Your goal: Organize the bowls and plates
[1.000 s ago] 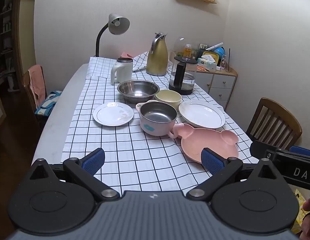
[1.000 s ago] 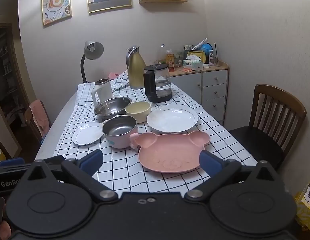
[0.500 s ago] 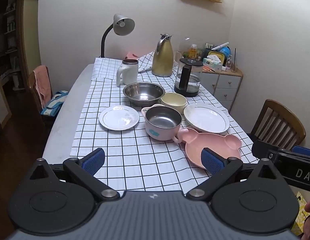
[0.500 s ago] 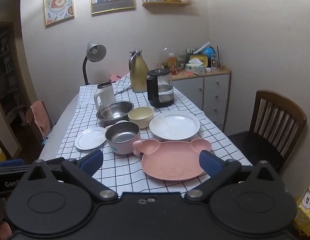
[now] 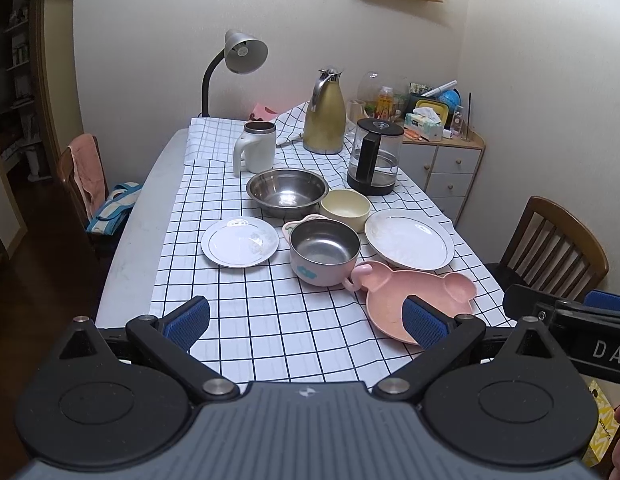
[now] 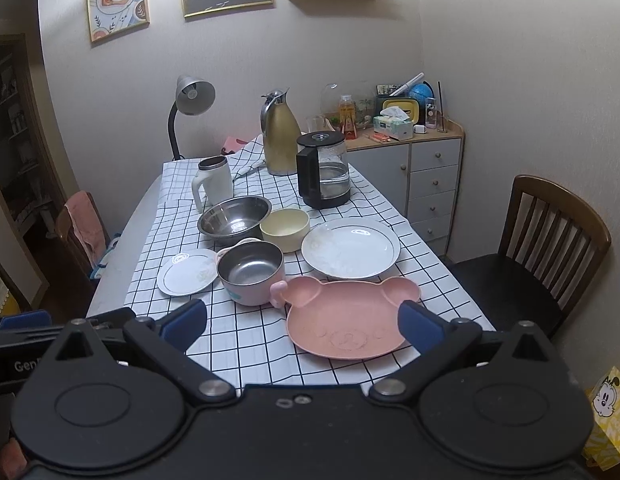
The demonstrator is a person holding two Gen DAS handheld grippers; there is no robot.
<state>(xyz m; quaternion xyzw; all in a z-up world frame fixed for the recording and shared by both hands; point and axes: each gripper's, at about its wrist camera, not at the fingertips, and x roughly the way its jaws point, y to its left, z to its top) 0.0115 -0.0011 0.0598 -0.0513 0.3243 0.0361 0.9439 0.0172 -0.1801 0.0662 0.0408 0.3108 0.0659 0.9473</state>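
- A dining table point(image 5: 130, 232) under a black-and-white checked cloth point(image 5: 246, 320) fills a small room, with a wooden chair point(image 6: 549, 248) at its right side and a drawer cabinet point(image 6: 429, 184) in the far corner.
- Nearest, the left gripper point(image 5: 306, 320) and right gripper point(image 6: 304, 320) both hang over the near table edge with jaws spread wide and nothing between them.
- Just past the right gripper lies the pink bear-shaped plate point(image 6: 345, 320), flat on the cloth; its ear touches or nearly touches the handle of the pink-sided steel pot point(image 5: 323, 250).
- Left of the pot sits the small white plate point(image 5: 240, 246); right of it, the large white plate point(image 6: 349, 248), slightly overlapped at its near rim by the bear plate.
- Behind these stand the cream bowl point(image 6: 285, 228) and the wide steel bowl point(image 5: 288, 192), side by side and close together.
- Farthest are a white mug point(image 5: 256, 152), a glass kettle point(image 6: 323, 170), a gold flask point(image 5: 325, 112) and a desk lamp point(image 5: 238, 64), none of them part of the sorting.
- Judged from this, nothing is stacked yet: the work is at its opening approach.
- The next move likely calls for lowering one open gripper to a plate rim, the bear plate being closest, and sliding a finger under the thin edge without nudging the pot.
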